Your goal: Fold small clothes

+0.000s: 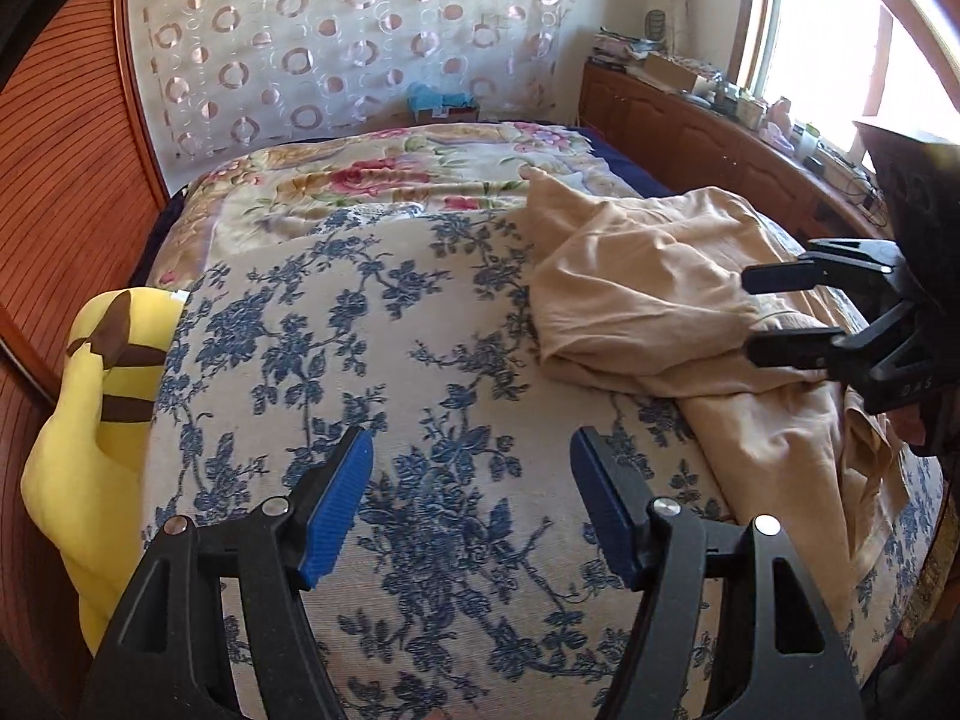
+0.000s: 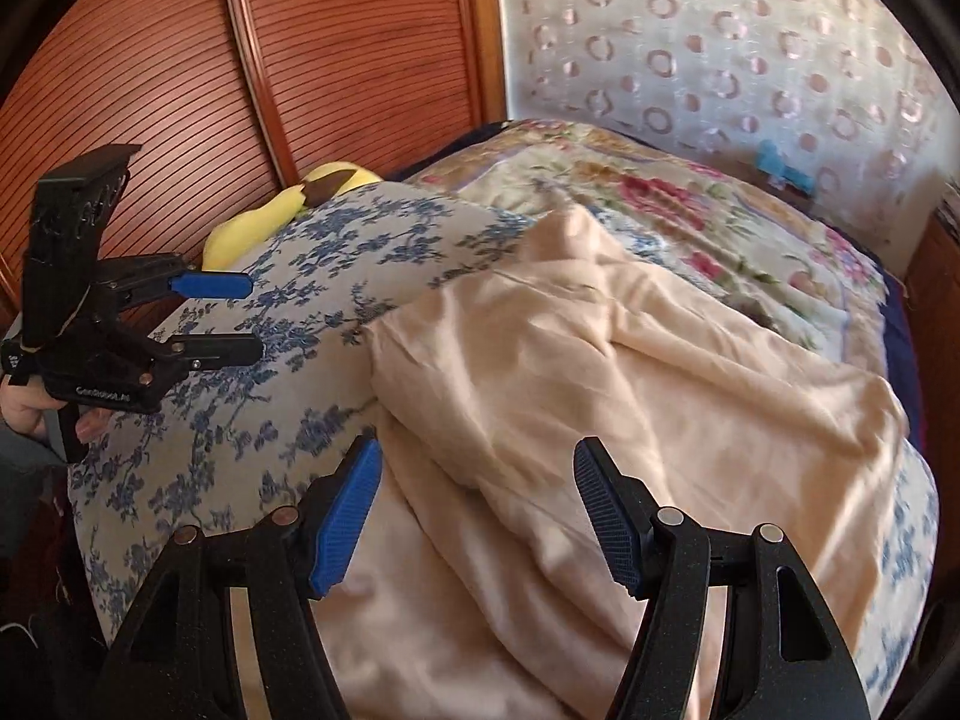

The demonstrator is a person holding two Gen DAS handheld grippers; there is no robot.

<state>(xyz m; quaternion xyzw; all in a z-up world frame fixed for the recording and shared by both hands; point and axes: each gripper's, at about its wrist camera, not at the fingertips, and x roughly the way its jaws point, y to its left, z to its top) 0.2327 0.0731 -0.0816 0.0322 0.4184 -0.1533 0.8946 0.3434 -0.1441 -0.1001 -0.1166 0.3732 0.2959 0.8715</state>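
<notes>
Crumpled beige garment (image 2: pixel 600 396) on bed

1. The left hand-held gripper (image 1: pixel 471 501) hovers over the blue-flowered bedspread (image 1: pixel 384 360), its blue-padded fingers (image 1: pixel 336 510) spread wide with nothing between them.
2. A crumpled beige garment (image 1: pixel 648 300) lies on the bed's right side.
3. The right hand-held gripper (image 1: pixel 747 315) reaches in from the right edge over the garment, its fingers apart; whether they touch the cloth cannot be told.
4. A yellow plush toy (image 1: pixel 96 420) with brown stripes sits at the bed's left edge.
5. A floral blanket (image 1: pixel 396 174) covers the far end of the bed.
</notes>
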